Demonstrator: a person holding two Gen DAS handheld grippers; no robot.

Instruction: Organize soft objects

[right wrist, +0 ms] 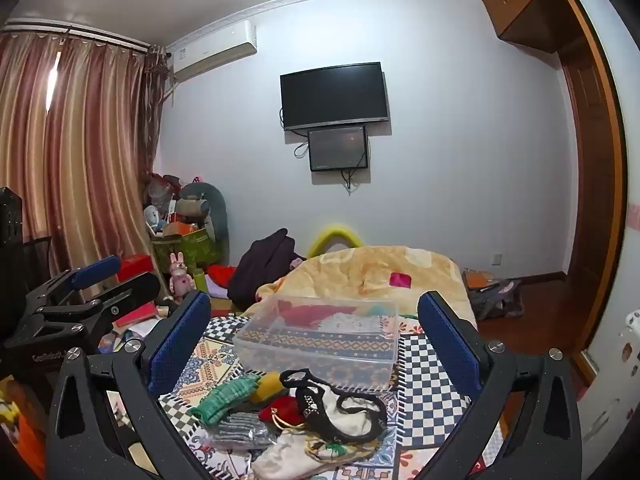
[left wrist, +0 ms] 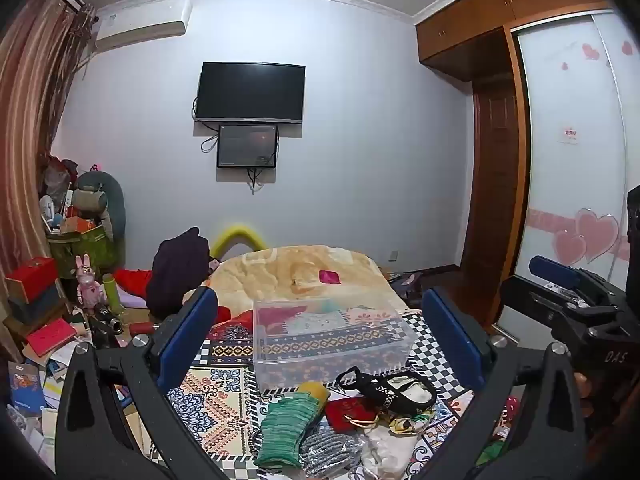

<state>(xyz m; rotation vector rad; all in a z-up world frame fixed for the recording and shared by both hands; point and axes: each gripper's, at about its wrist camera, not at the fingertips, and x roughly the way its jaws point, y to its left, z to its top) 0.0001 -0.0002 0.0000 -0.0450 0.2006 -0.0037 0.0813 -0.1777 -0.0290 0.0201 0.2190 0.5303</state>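
I am holding both grippers above the patterned bedspread (left wrist: 216, 404), fingers spread wide and gripping nothing: left gripper (left wrist: 320, 332) and right gripper (right wrist: 316, 334) are each framing the same scene. The soft items are lying in a loose heap near me on the spread: a green knit piece (left wrist: 286, 428) touching a yellow one (left wrist: 316, 392), a grey knit piece (left wrist: 332, 452) beside it, a red pouch (left wrist: 350, 412), a black strappy item (right wrist: 340, 412) draped over white cloth (right wrist: 288, 456). Just beyond the heap a clear bin (left wrist: 332, 340) is standing upright; through its walls I am seeing only the bedspread pattern. Further back, a beige blanket (right wrist: 380, 268) is carrying a small pink square (right wrist: 401, 280). Readable writing: "DAS" on the right gripper's body as seen at the left view's edge; partial lettering on the left gripper's body in the right view, too blurred to read. A TV (right wrist: 334, 96) is hanging on the far wall.
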